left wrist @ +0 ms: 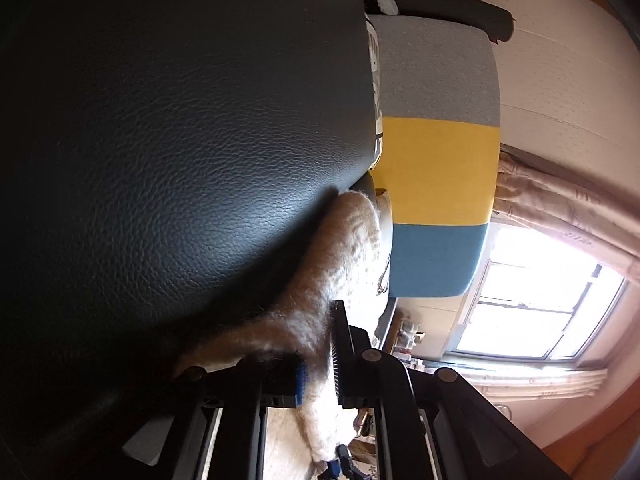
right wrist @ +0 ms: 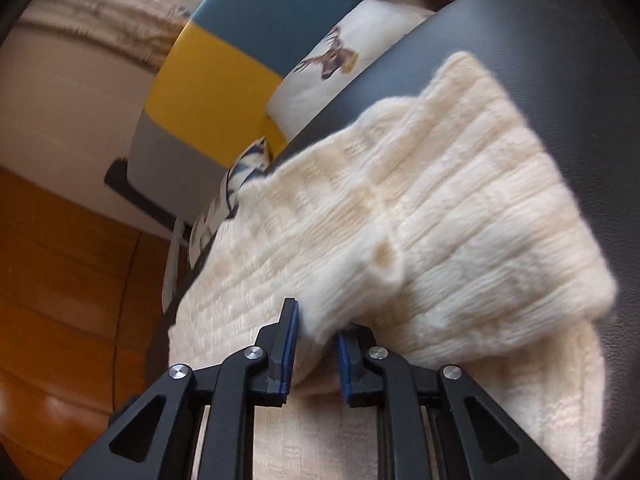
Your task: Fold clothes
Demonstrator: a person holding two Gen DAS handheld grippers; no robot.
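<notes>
A cream knitted sweater (right wrist: 440, 200) lies on a black leather surface (right wrist: 540, 40), with one part folded over the rest. My right gripper (right wrist: 316, 328) sits at the near edge of that fold. The thick fabric fills the narrow gap between its blue pads and touches both. In the left wrist view the picture is turned sideways. There the fuzzy sweater (left wrist: 344, 248) runs along the edge of the leather surface (left wrist: 180, 140). My left gripper (left wrist: 320, 360) is shut on a bunched strip of it, which hides much of one finger.
A chair back striped grey, yellow and blue (right wrist: 224, 64) (left wrist: 440, 160) stands just beyond the leather surface. A white pillow with a deer print (right wrist: 332, 60) leans against it. Wooden floor (right wrist: 60, 260) lies below, and a bright window (left wrist: 532, 300) with curtains is behind.
</notes>
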